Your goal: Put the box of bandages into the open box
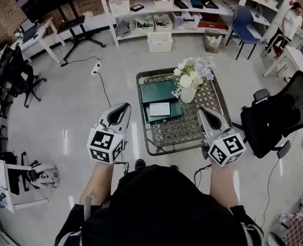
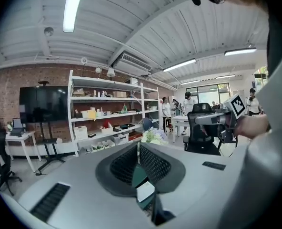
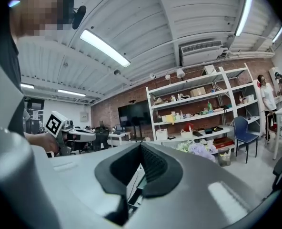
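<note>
While the left gripper (image 1: 123, 108) and the right gripper (image 1: 204, 111) are hanging over the near edge of the surface (image 1: 192, 132), both pairs of jaws are sitting clenched with nothing between them. The box of bandages (image 1: 159, 109), small and white, is lying flat on the darker green part of the open box (image 1: 176, 113), near the middle of the surface and well ahead of either gripper. Whether it is already resting within the walls, the head view is not making clear.

If it is yet to go in, the person is probably going to need one pair of jaws released before lowering them over the white box's narrow sides. A light grip is looking wise, since thin card is likely to be crushing easily. The vase of flowers (image 1: 188, 94) is standing just beside the green box on its right, so coming in from the left or the near side is looking safer.

The surface is a low metal table with a patterned mesh top, standing on a pale, shiny floor (image 1: 80, 106). White shelves (image 1: 161, 6) are lining the far wall, a black office chair (image 1: 277, 119) is sitting to the right, and a power strip (image 1: 96, 67) is lying to the left.
</note>
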Demonstrator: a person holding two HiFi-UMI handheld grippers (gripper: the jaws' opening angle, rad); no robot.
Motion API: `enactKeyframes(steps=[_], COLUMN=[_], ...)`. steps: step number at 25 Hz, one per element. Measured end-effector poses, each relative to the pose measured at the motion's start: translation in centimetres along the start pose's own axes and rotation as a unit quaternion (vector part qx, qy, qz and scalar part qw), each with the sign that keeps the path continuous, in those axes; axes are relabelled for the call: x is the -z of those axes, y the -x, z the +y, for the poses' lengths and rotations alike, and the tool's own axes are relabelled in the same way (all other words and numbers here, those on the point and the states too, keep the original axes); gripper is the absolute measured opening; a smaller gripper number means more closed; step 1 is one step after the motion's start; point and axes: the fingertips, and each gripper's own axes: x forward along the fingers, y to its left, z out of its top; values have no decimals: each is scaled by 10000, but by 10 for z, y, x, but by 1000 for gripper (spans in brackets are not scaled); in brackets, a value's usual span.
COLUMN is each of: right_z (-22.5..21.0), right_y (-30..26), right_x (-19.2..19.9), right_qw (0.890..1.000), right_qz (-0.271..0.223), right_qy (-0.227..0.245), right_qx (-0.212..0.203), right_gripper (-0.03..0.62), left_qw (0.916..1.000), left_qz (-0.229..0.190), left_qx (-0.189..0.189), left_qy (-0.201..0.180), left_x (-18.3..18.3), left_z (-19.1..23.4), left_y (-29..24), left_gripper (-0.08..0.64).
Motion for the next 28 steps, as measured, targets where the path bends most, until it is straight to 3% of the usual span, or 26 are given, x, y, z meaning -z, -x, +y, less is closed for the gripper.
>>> enactKeyframes(steps=[9, 17, 28], right_z=[17, 18, 18], right_y=[-11, -7, -8], right_x=[-28, -21, -7], right_qw=[9970, 9972, 9981], right_qz=[-530, -397, -189], right_qy=[417, 377, 299], right_qx=[385, 518, 500], right_gripper=[8, 6, 6], left_qw=[9991, 9986, 9985], left_qz=[-398, -336, -298], left_qx=[-52, 51, 89], left_qy=[120, 393, 452], left_x=[-15, 0, 5], left_z=[30, 33, 29], left_y=[-2, -5, -10], left_gripper=[11, 11, 11])
